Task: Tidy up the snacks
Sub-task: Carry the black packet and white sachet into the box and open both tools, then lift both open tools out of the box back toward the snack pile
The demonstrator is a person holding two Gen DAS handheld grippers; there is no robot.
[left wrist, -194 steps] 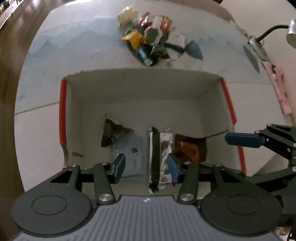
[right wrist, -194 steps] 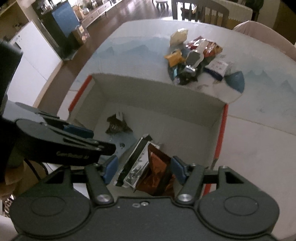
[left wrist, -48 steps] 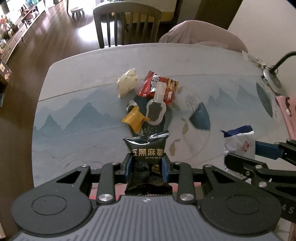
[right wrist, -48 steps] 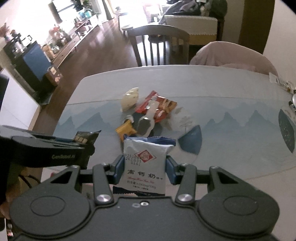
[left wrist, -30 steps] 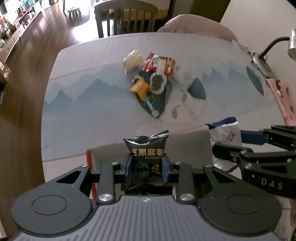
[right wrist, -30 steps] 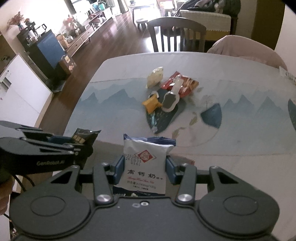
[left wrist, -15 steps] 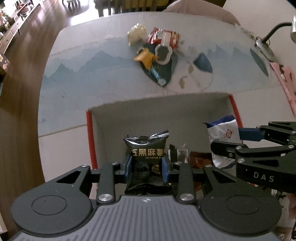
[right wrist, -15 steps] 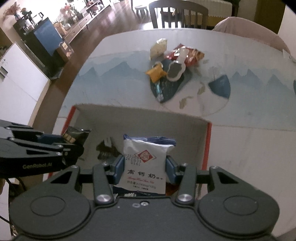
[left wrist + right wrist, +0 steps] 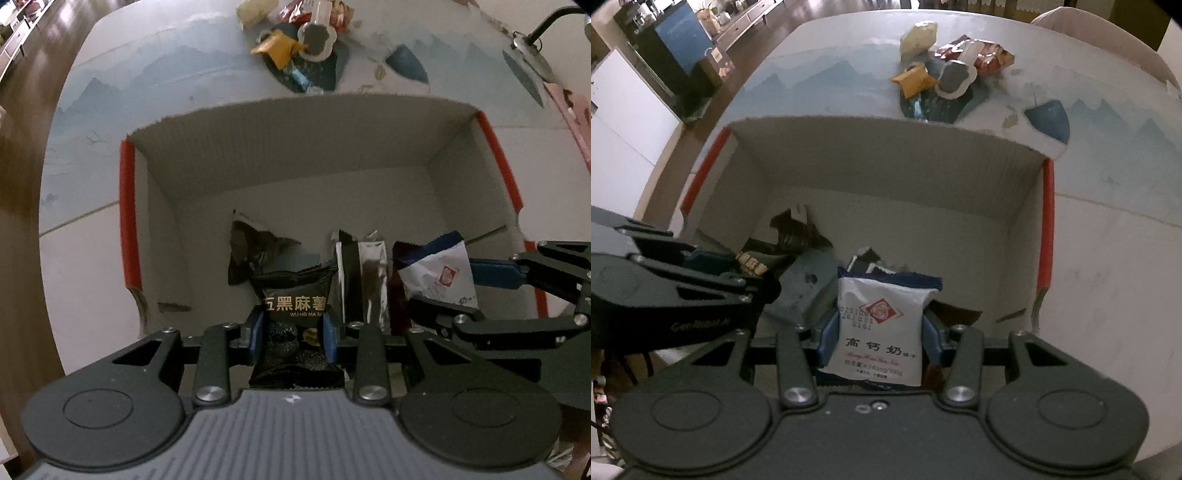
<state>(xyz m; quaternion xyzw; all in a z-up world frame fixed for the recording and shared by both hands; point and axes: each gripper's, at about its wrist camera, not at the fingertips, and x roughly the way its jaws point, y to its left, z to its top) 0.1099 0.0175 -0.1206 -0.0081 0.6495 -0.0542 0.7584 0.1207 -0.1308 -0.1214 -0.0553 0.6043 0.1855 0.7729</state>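
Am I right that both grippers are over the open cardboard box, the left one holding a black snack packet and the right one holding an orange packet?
Not quite: the right gripper holds a white packet with a red diamond logo, as the right wrist view shows. The orange packet lies on the table beyond the cardboard box. The left gripper does hold the black snack packet.

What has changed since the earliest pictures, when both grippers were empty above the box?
Each gripper took one packet from the pile on the table and carried it over the cardboard box: the left gripper grips a black snack packet, the right gripper a white packet with a red diamond. The dark wrappers in the box and the remaining pile stayed.
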